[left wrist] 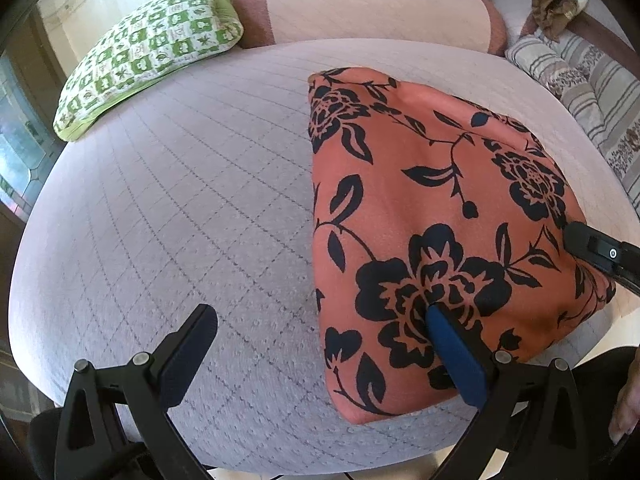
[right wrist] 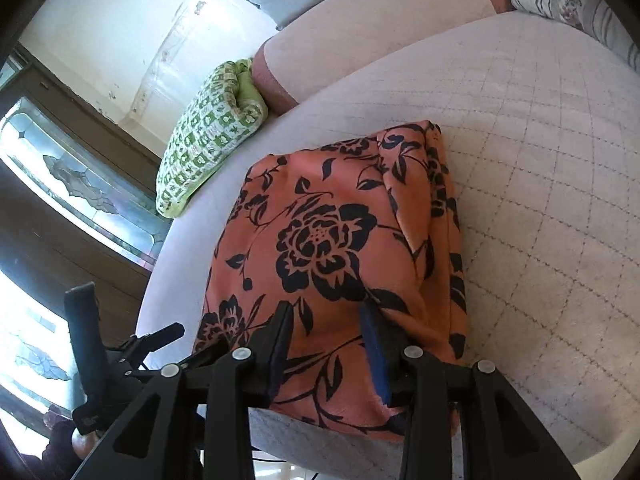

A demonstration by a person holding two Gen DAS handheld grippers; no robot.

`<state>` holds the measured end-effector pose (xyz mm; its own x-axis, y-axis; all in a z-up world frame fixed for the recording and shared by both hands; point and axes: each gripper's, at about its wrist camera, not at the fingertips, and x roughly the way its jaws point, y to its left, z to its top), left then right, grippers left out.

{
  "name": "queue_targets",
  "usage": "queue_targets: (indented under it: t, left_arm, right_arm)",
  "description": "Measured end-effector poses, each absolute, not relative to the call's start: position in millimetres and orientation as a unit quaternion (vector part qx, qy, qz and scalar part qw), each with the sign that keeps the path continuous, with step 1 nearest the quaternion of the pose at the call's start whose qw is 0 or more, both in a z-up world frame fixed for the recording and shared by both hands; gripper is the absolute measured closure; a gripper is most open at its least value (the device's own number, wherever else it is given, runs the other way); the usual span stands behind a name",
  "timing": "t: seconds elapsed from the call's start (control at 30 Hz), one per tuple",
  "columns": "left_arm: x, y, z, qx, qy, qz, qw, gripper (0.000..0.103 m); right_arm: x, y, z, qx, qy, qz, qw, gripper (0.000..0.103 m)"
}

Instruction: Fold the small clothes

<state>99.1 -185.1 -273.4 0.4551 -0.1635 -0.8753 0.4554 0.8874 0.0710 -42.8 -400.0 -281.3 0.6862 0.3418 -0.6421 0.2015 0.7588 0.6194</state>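
Observation:
An orange cloth with black flowers [left wrist: 432,216] lies folded on the pale quilted bed [left wrist: 180,208]; it also shows in the right wrist view [right wrist: 336,248]. My left gripper [left wrist: 320,324] is open wide: its right finger rests over the cloth's near left part, its left finger over bare quilt. My right gripper [right wrist: 326,320] is open, both fingers over the cloth's near edge with nothing pinched. The right gripper's body shows in the left wrist view [left wrist: 600,256] at the cloth's right edge.
A green patterned pillow [left wrist: 148,52] lies at the bed's far left. A pink bolster [left wrist: 368,8] runs along the head. Striped bedding [left wrist: 592,96] lies at the right. A dark wooden window frame [right wrist: 80,184] stands beyond the bed's left edge.

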Motion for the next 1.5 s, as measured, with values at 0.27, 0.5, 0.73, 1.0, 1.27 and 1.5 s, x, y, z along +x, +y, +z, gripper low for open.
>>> queue_targets:
  t: [0.27,0.5,0.73,1.0,1.27,1.5]
  left_arm:
    - [94.5,-171.1,-261.5,0.124,0.483,-0.185,0.847,0.0]
    - [106.0,-147.0,-243.9,0.132,0.476,-0.151,0.856,0.0]
    - [116.0,-137.6,-264.7,0.146,0.51,-0.158,0.833,0.0]
    - [141.1,-139.1,-229.5,0.104,0.497,-0.189,0.841,0.0]
    - [199.6,-194.1,-224.6,0.128,0.501,-0.184,0.836,0.0]
    - [225.1,-208.9,-279.5,0.125,0.54,-0.18,0.812,0.0]
  right_arm:
    - [-57.1,-390.4,-254.4,0.298,0.345,0.035,0.889,0.064]
    - [-68.9,-385.6,-250.0,0.305,0.344,0.057,0.886,0.064]
    - [-58.2,-376.2,-272.3,0.308,0.409,0.063,0.856,0.064]
    - [-65.8,-389.6,-247.7,0.322,0.334,0.056,0.884,0.064]
    - [-38.8,-419.9,-247.4,0.393,0.301,0.02,0.869,0.064]
    - [-18.9,-420.5,-279.1,0.399,0.369,0.004,0.84,0.063]
